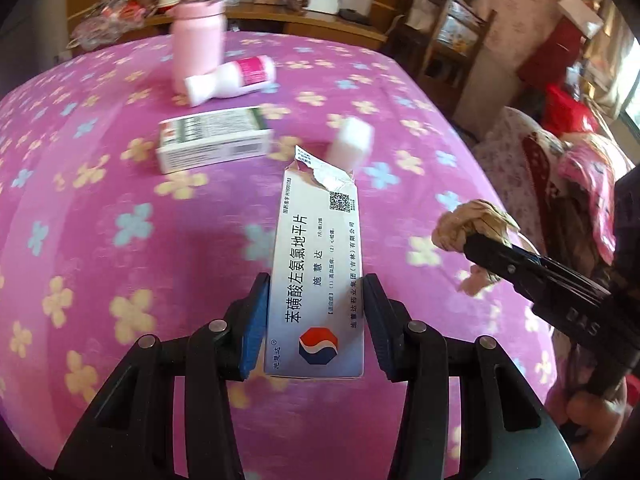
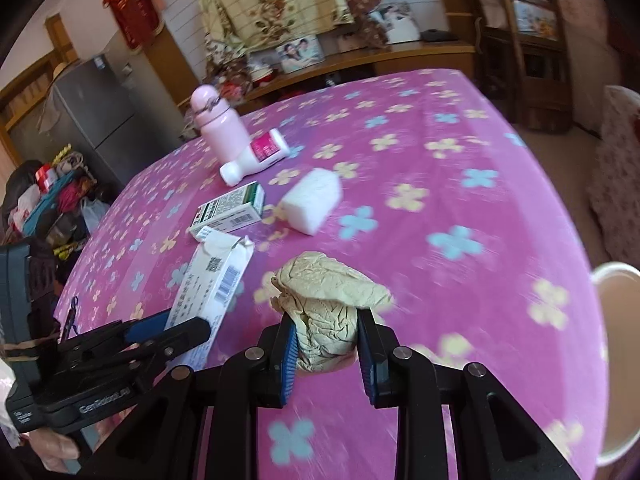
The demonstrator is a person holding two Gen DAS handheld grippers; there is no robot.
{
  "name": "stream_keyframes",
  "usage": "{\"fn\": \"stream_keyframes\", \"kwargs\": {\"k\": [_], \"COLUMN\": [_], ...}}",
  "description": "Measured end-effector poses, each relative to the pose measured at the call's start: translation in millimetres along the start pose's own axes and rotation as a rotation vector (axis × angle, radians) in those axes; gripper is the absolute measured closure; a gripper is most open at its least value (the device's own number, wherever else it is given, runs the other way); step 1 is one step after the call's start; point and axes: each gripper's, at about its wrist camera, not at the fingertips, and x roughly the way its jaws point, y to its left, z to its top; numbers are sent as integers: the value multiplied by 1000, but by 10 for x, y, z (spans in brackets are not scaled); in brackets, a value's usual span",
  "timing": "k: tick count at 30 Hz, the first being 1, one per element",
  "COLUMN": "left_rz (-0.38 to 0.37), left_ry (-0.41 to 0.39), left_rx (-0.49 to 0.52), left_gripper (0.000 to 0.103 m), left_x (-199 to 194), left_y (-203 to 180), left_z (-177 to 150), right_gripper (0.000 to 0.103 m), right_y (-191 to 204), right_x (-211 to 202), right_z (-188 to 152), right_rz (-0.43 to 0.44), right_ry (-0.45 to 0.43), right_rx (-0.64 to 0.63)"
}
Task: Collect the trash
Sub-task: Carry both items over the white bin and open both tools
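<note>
My left gripper (image 1: 316, 292) is shut on a torn white medicine box (image 1: 320, 264) with Chinese print, held above the pink flowered tablecloth (image 1: 120, 240). It also shows in the right wrist view (image 2: 212, 280). My right gripper (image 2: 326, 328) is shut on a crumpled beige paper wad (image 2: 328, 304), also seen at the right of the left wrist view (image 1: 472, 224). A green-and-white box (image 1: 214, 142), a lying white bottle (image 1: 232, 80) and a white block (image 1: 352, 142) rest on the table.
A pink flask (image 1: 198, 28) stands at the far side. A white bin rim (image 2: 616, 360) is at the right table edge. A wooden shelf (image 1: 280, 20) and chairs (image 1: 448, 32) stand behind the table; a fridge (image 2: 96, 116) stands at left.
</note>
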Motion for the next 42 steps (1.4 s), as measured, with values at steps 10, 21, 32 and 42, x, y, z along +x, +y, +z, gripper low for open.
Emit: {"fn": "stream_keyframes", "kwargs": {"k": [10,21,32,42], "left_rz": [-69,-127,-178,-214], "left_ry": [-6,19,72,110], "left_rx": [128,276,344,378], "left_gripper": [59,59,59,59], "left_x": [-31,111,422,706], "left_y": [-860,-1773,-2389,-2795], "left_z": [-68,-162,-210,-224], "right_gripper": [78,77,77,77], "right_y": [-627,-1391,-1968,-2411], "right_x": [-742,-1272,-1385,-1358], "right_z": [-318,-605,-783,-895], "right_rz": [-102,-202,-275,-340], "right_ry": [-57,-89,-85,-57], "right_rx": [112,241,330,401]}}
